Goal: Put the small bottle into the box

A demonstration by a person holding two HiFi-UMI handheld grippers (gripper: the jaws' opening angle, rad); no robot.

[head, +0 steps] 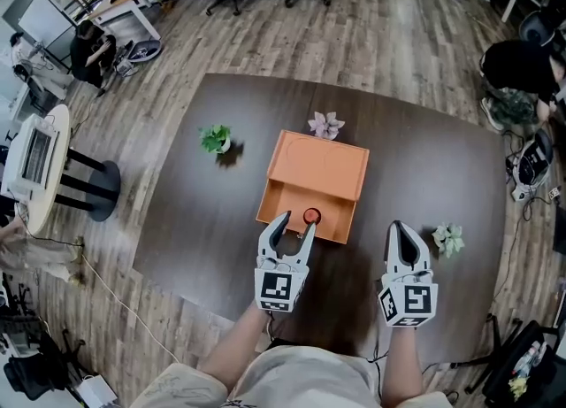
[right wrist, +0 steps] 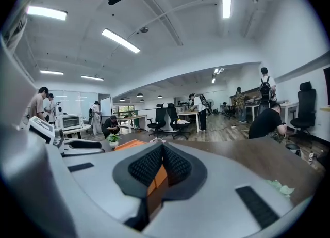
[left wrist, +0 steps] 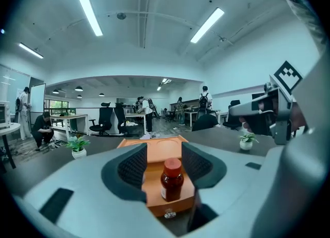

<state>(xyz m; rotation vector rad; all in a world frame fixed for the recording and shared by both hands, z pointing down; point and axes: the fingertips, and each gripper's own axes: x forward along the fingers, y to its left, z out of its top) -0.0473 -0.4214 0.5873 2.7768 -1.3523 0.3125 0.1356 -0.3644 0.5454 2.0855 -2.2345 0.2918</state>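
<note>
A small brown glass bottle with a red cap (left wrist: pixel 171 180) stands straight up in the front part of the flat orange box (head: pixel 305 167). It is near the front wall of the box. The box sits in the middle of the big dark brown table (head: pixel 424 158), and its lid lies open and flat behind it, so there is room to put things in from above.

The left gripper (head: pixel 296 225) is wide open. The bottle is between its two jaws, but there is a gap on each side, so the pads do not press on it. The gripper has hold of nothing. I think it is this wide so it can pull away and not knock the bottle over.

The right gripper (right wrist: pixel 162 149) is closed with nothing in it. It stays off to the side, away from the box. I think it is not needed for this job.

The bottle looks like it is in the box, so the job seems nearly done
</note>
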